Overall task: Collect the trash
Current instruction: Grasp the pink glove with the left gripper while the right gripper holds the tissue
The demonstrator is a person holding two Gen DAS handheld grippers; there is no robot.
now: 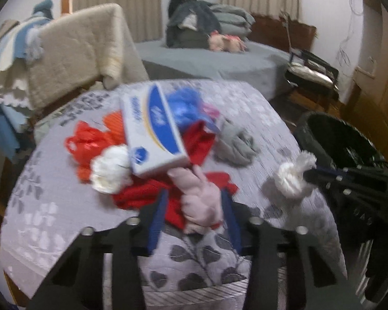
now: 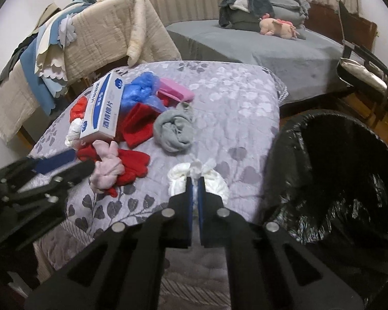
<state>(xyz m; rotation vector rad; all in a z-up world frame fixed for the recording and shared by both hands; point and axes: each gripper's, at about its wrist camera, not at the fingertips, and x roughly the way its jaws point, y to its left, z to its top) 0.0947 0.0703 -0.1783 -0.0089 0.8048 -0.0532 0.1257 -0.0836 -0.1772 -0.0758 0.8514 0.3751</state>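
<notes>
Right gripper (image 2: 195,180) pinched the white wad (image 2: 217,183) for the near bin (image 2: 336,180); left gripper (image 1: 194,199) clamped the pink glove (image 1: 201,196)

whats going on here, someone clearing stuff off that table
Yes. A person holds a gripper in each hand over a cluttered table. The right gripper is shut on a white crumpled wad, right beside the black-lined trash bin. The left gripper is around a pale pink cloth lying on red fabric. A blue-and-white box and other scraps remain.
</notes>
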